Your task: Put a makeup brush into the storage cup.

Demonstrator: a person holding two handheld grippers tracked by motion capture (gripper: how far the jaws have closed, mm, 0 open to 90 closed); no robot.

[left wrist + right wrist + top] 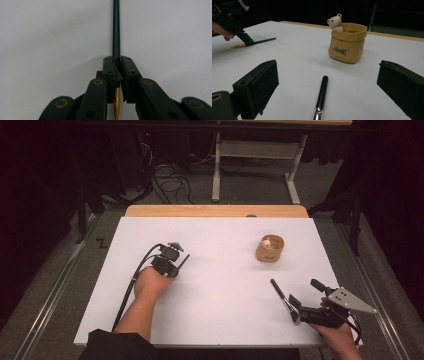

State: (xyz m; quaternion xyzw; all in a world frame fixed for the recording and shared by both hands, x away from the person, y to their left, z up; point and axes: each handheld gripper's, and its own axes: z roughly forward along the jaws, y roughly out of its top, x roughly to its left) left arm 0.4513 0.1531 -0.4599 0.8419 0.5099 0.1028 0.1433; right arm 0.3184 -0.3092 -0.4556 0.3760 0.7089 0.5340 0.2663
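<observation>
Brush (321,96) between my right gripper's (325,96) spread jaws | left gripper (118,75) pinches dark pencil (116,30) | I'd centre, close mid-handle, then lift toward bear pot (347,43).

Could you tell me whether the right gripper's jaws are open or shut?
Open: the right gripper has its jaws wide apart, either side of the black brush.

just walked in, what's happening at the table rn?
A person works two handheld grippers over a white table. The left gripper is shut on a thin dark pencil with a gold end, lying flat on the table. The right gripper is open around a black brush lying between its jaws, not gripped. A tan pot with a small bear figure stands beyond.
</observation>
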